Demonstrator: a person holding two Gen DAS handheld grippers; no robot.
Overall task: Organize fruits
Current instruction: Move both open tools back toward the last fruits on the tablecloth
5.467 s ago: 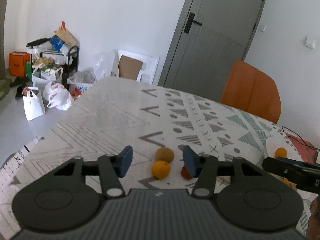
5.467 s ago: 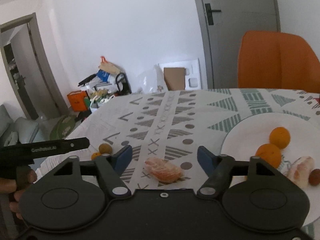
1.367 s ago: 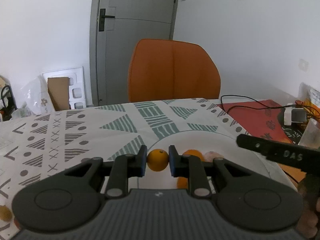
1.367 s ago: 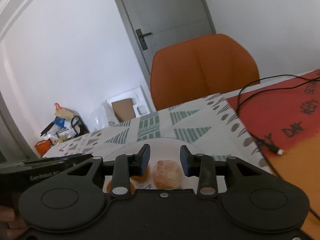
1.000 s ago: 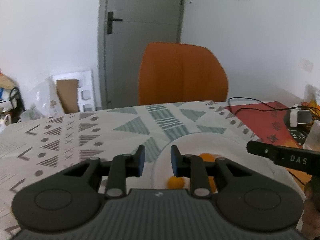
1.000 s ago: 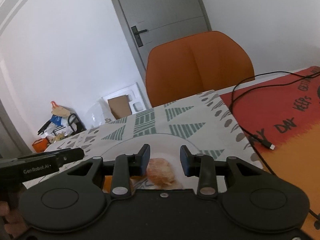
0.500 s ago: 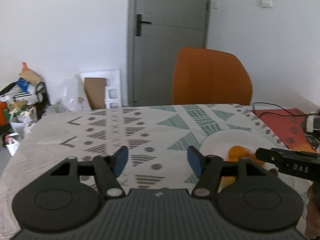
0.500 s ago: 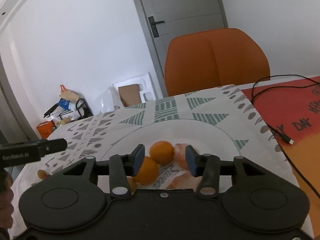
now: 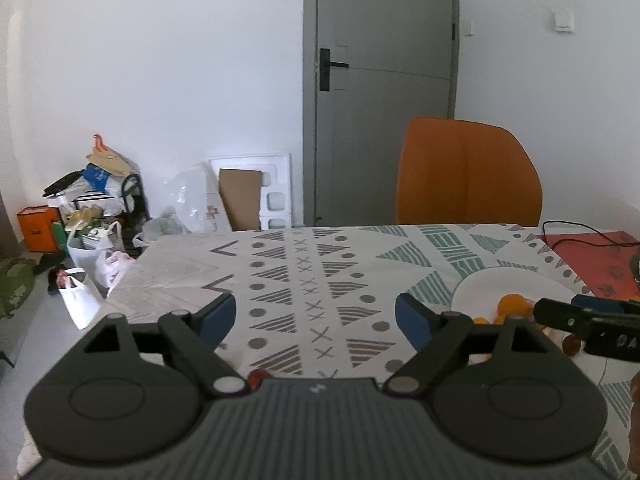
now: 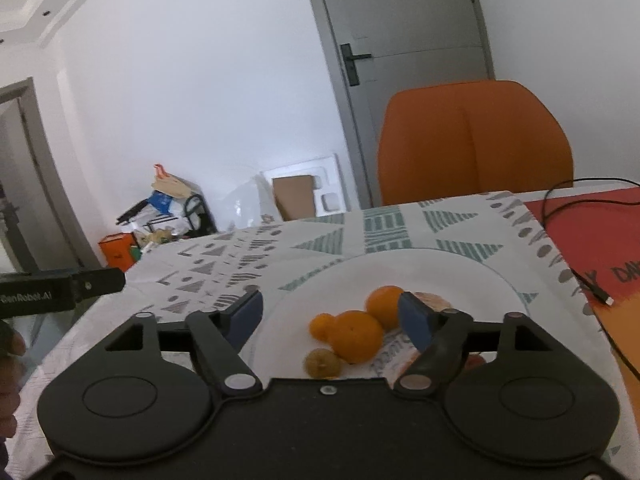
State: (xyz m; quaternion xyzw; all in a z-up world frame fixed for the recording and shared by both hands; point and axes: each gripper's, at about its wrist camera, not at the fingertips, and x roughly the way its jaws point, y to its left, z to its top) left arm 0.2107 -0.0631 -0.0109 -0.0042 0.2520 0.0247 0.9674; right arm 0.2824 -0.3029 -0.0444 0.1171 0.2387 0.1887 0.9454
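Observation:
A white plate (image 10: 472, 280) lies on the patterned tablecloth and holds three oranges (image 10: 356, 334), a brownish fruit (image 10: 322, 363) and a peeled orange (image 10: 434, 302) partly hidden by a finger. My right gripper (image 10: 331, 316) is open and empty, just above the plate's near side. My left gripper (image 9: 315, 314) is open and empty over the tablecloth, left of the plate (image 9: 480, 292). A small red fruit (image 9: 255, 377) peeks out at the left gripper's base. The right gripper's body shows at the right edge of the left wrist view (image 9: 588, 326).
An orange chair (image 9: 468, 172) stands behind the table. A red mat (image 10: 600, 232) with a black cable (image 10: 580, 272) lies right of the plate. Bags and boxes (image 9: 88, 208) clutter the floor at the left. A grey door (image 9: 384, 80) is behind.
Both grippers have opened wider and pulled back from the plate. The left one has swung left over the tablecloth. The fruits they carried now lie on the plate.

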